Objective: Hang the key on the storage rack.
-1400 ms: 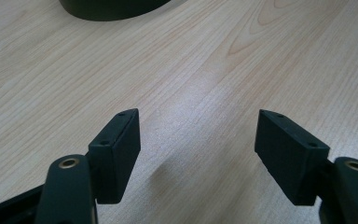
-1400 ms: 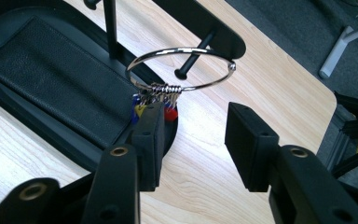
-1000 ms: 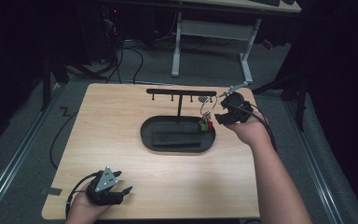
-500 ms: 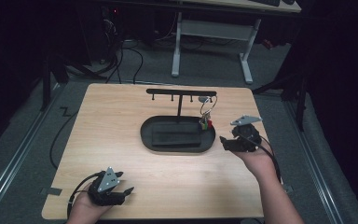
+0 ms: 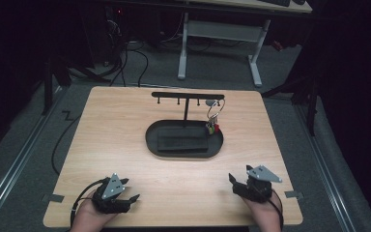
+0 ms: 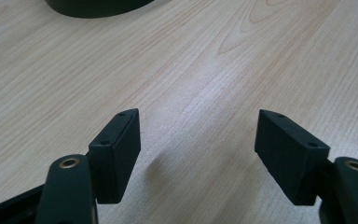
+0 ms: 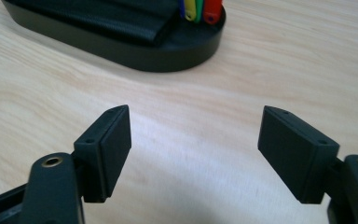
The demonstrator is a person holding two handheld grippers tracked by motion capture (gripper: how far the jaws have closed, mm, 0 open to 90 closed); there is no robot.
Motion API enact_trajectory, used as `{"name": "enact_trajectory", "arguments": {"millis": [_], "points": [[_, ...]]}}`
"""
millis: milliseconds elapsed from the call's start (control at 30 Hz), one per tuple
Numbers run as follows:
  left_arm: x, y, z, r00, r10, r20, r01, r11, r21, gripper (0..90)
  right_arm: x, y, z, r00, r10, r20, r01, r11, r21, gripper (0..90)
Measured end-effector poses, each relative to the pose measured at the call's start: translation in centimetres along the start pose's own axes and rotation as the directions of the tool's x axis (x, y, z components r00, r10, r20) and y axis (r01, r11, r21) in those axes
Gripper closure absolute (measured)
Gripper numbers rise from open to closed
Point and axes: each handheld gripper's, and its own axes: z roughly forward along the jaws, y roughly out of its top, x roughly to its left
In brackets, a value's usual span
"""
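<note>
Both grippers gape empty: right gripper (image 5: 235,184), jaws just opened, has dropped from the hanging keys (image 5: 212,126) (on the black stand (image 5: 187,95)) to the table (image 5: 125,140) edge, left gripper (image 5: 131,199) unmoved.

High overview; gripper views sharing tray (image 7: 168,53).

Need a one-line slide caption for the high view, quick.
Key ring hangs on black stand; both grippers, left and right, rest open at table's near edge.

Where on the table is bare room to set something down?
Bare wood on the table left of the black tray, right of it, and between the left gripper and right gripper. Crowded: the tray under the key ring.
</note>
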Motion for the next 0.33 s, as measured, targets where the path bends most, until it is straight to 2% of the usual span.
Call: {"name": "enact_trajectory", "arguments": {"millis": [33,67,100,133,200,267,333], "points": [[0.0,0.0,0.0,1.0,-0.001,-0.001,0.001,1.0,0.001,31.9,0.3,-1.3,-0.3,0.9994,0.031,0.018,-0.03,0.9987,-0.041,30.0],[0.0,0.1,0.1,1.0,-0.003,-0.003,0.003,1.0,0.001,31.9,0.4,-1.9,-0.5,0.9982,0.058,0.017,-0.057,0.9973,-0.046,30.8],[-0.1,0.1,0.1,1.0,-0.005,-0.002,0.005,1.0,0.0,31.9,0.4,-1.9,-0.7,0.9959,0.084,-0.031,-0.085,0.9963,-0.015,25.9],[-0.1,0.1,0.1,1.0,-0.004,-0.002,0.004,1.0,0.001,31.9,0.4,-1.8,-1.1,0.9976,0.065,-0.022,-0.066,0.9969,-0.044,27.6],[-0.2,0.1,0.2,1.0,-0.002,-0.004,0.002,1.0,0.007,31.9,0.3,-2.0,-1.2,0.9988,0.048,-0.006,-0.049,0.9976,-0.05,27.9],[-0.2,0.0,0.2,1.0,-0.007,-0.006,0.007,1.0,0.006,32.3,0.0,-2.3,-1.0,0.9965,0.08,-0.025,-0.081,0.9958,-0.043,27.4],[-0.3,0.1,0.1,1.0,0.002,-0.009,-0.002,1.0,0.004,32.8,-0.2,-2.3,-1.0,0.9962,0.083,-0.026,-0.085,0.9951,-0.05,27.3]]}}
